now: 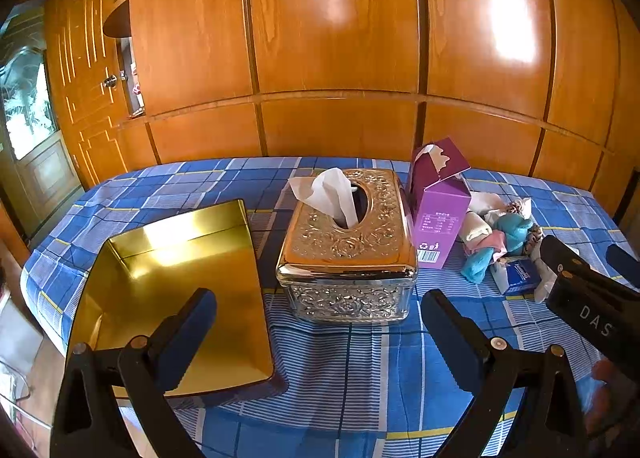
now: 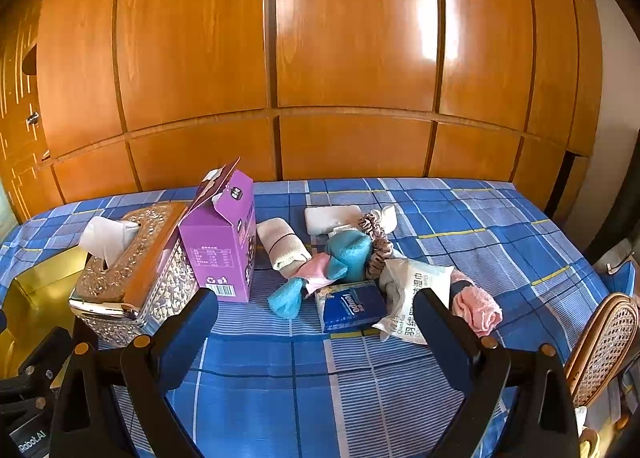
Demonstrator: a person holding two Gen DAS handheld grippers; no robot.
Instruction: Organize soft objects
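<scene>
Clearly both the left gripper [image 1: 320,334] and right gripper [image 2: 316,322] gape empty; reaching the tangled pile of soft cloths [image 2: 340,258] (loosely heaped) risks toppling the upright purple carton [image 2: 224,246].

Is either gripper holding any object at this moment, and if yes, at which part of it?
Nothing is held. The left gripper and the right gripper are both open and empty above the checked cloth.

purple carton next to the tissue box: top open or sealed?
Open. The purple carton stands upright with its top flap lifted and torn, white inner edge showing. Contents cannot be seen.
</scene>
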